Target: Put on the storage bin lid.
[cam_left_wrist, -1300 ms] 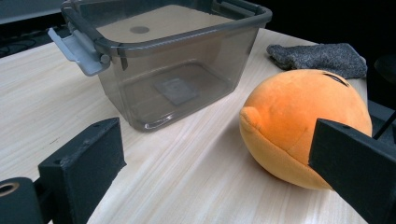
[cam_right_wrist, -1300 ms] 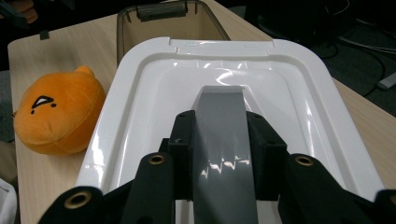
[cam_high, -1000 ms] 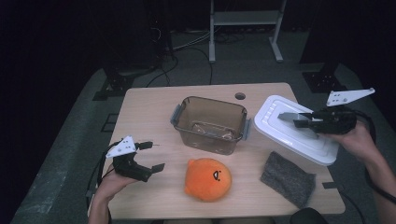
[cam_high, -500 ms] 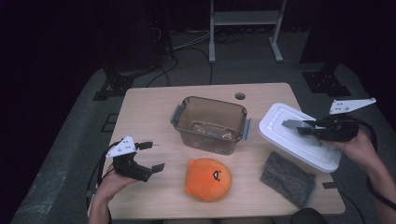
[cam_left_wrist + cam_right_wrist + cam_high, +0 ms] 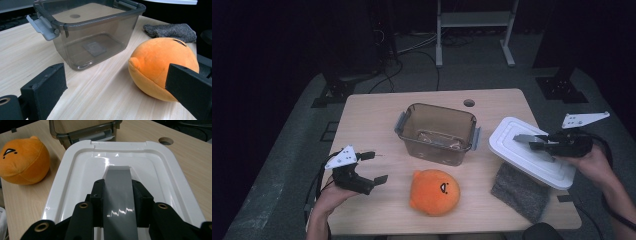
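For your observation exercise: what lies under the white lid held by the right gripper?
Under the white lid, lifted by the right gripper on its grey handle, a grey cloth lies partly beneath its near edge. The table directly below is covered.

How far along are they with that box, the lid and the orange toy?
Done: the white lid is off the brown box, which stands open with no toy inside. In hand: the right gripper is shut on the lid's grey tab, holding it beside the box. Probably left: the orange plush toy lies on the table in front of the open left gripper, ungrasped.
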